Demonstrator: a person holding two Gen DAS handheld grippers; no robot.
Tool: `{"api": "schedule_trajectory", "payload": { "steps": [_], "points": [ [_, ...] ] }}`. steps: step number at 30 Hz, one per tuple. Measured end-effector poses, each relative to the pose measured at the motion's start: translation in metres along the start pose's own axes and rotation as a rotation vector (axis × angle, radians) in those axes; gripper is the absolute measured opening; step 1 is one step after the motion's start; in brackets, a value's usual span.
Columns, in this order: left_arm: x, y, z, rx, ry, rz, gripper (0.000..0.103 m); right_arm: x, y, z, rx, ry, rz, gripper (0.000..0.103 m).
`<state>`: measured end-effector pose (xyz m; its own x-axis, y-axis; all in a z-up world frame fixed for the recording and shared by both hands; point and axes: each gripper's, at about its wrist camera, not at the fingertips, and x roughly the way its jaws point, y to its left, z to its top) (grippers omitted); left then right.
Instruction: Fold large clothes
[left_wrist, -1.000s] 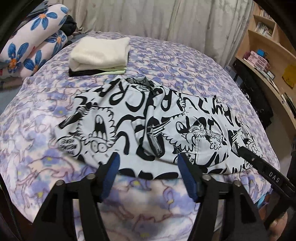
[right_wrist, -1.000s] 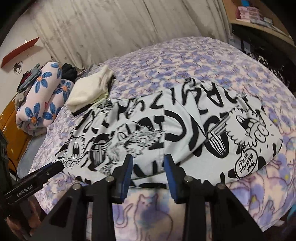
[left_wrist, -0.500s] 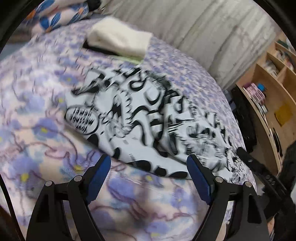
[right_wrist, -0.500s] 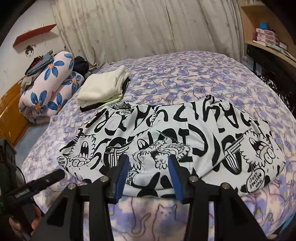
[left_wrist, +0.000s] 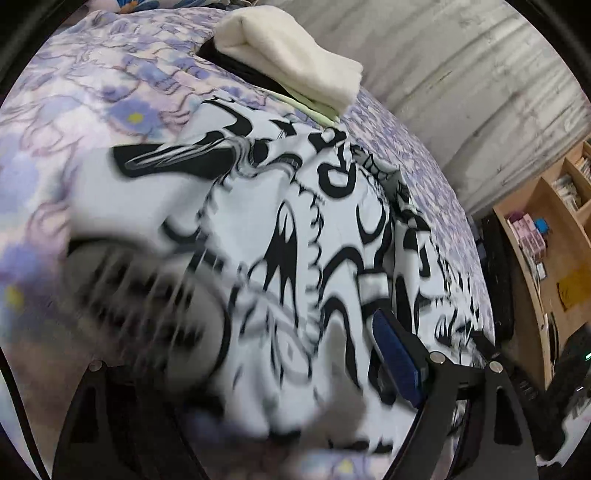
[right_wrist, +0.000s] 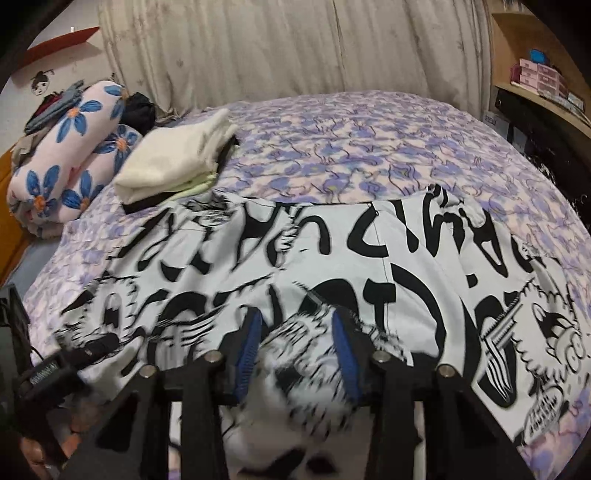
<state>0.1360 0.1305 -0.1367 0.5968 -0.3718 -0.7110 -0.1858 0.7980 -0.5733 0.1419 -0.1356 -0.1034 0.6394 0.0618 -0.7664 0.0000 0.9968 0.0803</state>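
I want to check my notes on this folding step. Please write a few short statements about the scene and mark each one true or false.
1. The printed shirt lies on the bed. True.
2. The shirt is plain red. False: it is white with black cartoon print.
3. A cream folded cloth tops a small pile beyond the shirt. True.
4. The right gripper has shirt fabric between its fingers. True.
5. The flowered roll lies on the shirt. False: it lies apart, at the bed's far left.

You're working over a bed covered in a purple-and-pink floral sheet (right_wrist: 369, 147). Spread on it is the large white garment with black cartoon lettering (right_wrist: 388, 266), and just beyond its far edge sits a folded cream-topped clothes stack (right_wrist: 173, 162). Two rolled pink quilts with blue flowers (right_wrist: 70, 147) lie at the bed's far left.
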Motion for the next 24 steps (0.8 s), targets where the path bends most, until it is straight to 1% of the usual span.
{"api": "schedule_trajectory", "payload": {
  "steps": [2,3,4,5,6,7,8,10,11,12,14,16,19,21,24],
  "points": [
    [0.007,-0.003,0.010,-0.015,-0.018,0.015,0.066,0.016,-0.006,-0.002,0.029,0.035,0.014,0.031],
    [0.010,-0.005,0.013,-0.012,-0.027,0.031,0.046,0.023,-0.009,-0.006,0.034,0.042,0.013,0.030],
    [0.011,-0.007,0.016,-0.009,-0.035,0.053,0.028,0.025,-0.008,-0.009,0.024,0.037,0.008,0.030],
    [0.010,-0.009,0.018,-0.010,-0.051,0.055,0.023,0.026,-0.006,-0.012,0.008,0.031,0.001,0.030],
    [0.006,-0.012,0.020,-0.009,-0.073,0.054,0.016,0.027,-0.004,-0.015,-0.011,0.024,-0.008,0.030],
    [-0.001,-0.017,0.021,0.017,-0.096,0.063,0.012,0.027,-0.002,-0.017,-0.023,0.020,-0.013,0.030],
    [-0.007,-0.028,0.021,0.062,-0.123,0.082,0.011,0.027,-0.003,-0.018,-0.024,0.021,-0.010,0.030],
    [-0.018,-0.055,0.019,0.145,-0.176,0.088,0.009,0.028,-0.006,-0.018,-0.013,0.033,0.009,0.030],
    [-0.027,-0.079,0.016,0.210,-0.209,0.072,0.009,0.028,-0.008,-0.019,-0.008,0.039,0.021,0.030],
    [-0.032,-0.091,0.015,0.242,-0.222,0.058,0.009,0.027,-0.010,-0.020,-0.002,0.047,0.035,0.030],
    [-0.041,-0.133,0.010,0.339,-0.239,-0.006,0.009,0.025,-0.015,-0.022,0.017,0.060,0.065,0.030],
    [-0.041,-0.176,0.002,0.435,-0.226,-0.059,0.009,0.021,-0.023,-0.025,0.056,0.070,0.113,0.030],
    [-0.033,-0.226,-0.012,0.534,-0.206,-0.088,0.009,0.010,-0.039,-0.031,0.109,0.070,0.198,0.030],
    [-0.024,-0.257,-0.024,0.599,-0.189,-0.100,0.009,-0.005,-0.057,-0.036,0.157,0.065,0.253,0.030],
    [-0.012,-0.297,-0.046,0.691,-0.178,-0.132,0.009,-0.033,-0.090,-0.045,0.233,0.034,0.257,0.030]
  ]
}}
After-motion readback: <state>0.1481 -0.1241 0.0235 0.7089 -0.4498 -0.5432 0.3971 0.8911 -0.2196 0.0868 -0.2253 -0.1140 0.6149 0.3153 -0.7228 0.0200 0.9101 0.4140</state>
